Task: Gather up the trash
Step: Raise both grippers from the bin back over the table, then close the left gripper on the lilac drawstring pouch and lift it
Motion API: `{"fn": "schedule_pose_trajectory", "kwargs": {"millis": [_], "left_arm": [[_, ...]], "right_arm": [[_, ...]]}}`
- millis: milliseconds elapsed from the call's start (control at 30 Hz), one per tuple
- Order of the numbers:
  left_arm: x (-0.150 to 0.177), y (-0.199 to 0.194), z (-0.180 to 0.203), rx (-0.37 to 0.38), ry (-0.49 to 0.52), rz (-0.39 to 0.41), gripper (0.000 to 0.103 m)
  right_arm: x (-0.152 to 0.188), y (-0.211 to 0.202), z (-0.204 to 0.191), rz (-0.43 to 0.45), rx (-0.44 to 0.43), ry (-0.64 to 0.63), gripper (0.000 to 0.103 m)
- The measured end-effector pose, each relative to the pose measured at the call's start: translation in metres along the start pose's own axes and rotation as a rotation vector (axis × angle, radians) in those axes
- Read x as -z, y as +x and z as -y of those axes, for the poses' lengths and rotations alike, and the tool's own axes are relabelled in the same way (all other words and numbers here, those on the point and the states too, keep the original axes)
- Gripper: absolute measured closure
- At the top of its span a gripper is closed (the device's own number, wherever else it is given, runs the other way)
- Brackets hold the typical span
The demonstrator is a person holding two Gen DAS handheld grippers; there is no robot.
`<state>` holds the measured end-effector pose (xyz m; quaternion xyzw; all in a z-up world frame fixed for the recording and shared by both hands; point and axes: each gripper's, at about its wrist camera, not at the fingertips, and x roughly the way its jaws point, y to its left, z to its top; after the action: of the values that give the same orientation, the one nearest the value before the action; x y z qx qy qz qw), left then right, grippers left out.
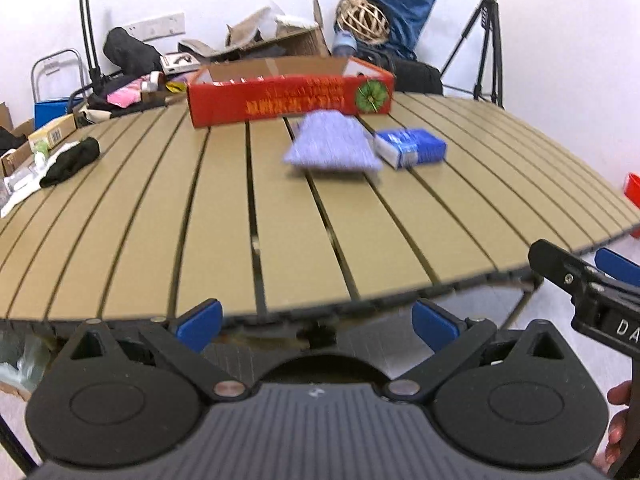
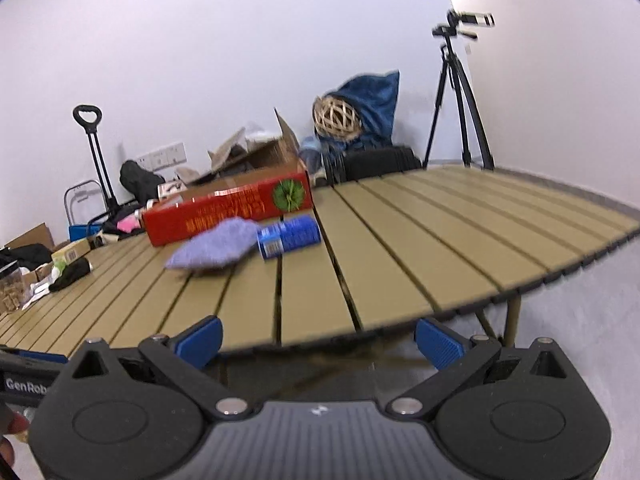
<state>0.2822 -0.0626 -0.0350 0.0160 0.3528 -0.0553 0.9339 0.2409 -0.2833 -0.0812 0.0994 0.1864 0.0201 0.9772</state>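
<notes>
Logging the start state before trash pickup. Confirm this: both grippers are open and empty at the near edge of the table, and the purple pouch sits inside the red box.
One thing is wrong: the purple pouch is not inside the red box. It lies on the table in front of the box, beside the blue packet, as the left wrist view shows. The left gripper and right gripper are open and empty.

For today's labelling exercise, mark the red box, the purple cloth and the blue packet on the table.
red box (image 1: 280,100), left wrist view, middle of its long printed side
purple cloth (image 1: 332,146), left wrist view, centre of the fabric
blue packet (image 2: 289,237), right wrist view, middle of its top face
</notes>
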Motion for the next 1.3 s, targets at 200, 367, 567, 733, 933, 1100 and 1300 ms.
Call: {"fn": "schedule_pose_trajectory", "kwargs": {"millis": [200,367,567,733,933,1100,1300], "left_arm": [[-0.027,0.009,-0.005,-0.013,-0.022,0.034,0.000],[-0.053,0.023,-0.007,-0.019,-0.048,0.051,0.000],[-0.085,0.054,-0.005,-0.033,-0.066,0.038,0.000],[-0.111,0.084,0.006,-0.031,-0.062,0.011,0.000],[-0.132,0.121,0.020,-0.088,-0.033,-0.007,0.000],[-0.139,0.149,0.029,-0.097,-0.025,-0.052,0.000],[-0.142,0.167,0.037,-0.116,-0.020,-0.072,0.000]], "right_arm": [[-0.021,0.018,-0.007,0.058,0.014,-0.031,0.000],[-0.040,0.044,-0.010,0.072,0.001,-0.048,0.000],[-0.060,0.076,-0.007,0.102,-0.003,-0.041,0.000],[-0.073,0.100,0.002,0.103,0.012,-0.033,0.000],[-0.079,0.129,0.021,0.090,0.035,-0.020,0.000],[-0.086,0.139,0.037,0.086,0.052,0.016,0.000],[-0.090,0.148,0.050,0.068,0.071,0.078,0.000]]}}
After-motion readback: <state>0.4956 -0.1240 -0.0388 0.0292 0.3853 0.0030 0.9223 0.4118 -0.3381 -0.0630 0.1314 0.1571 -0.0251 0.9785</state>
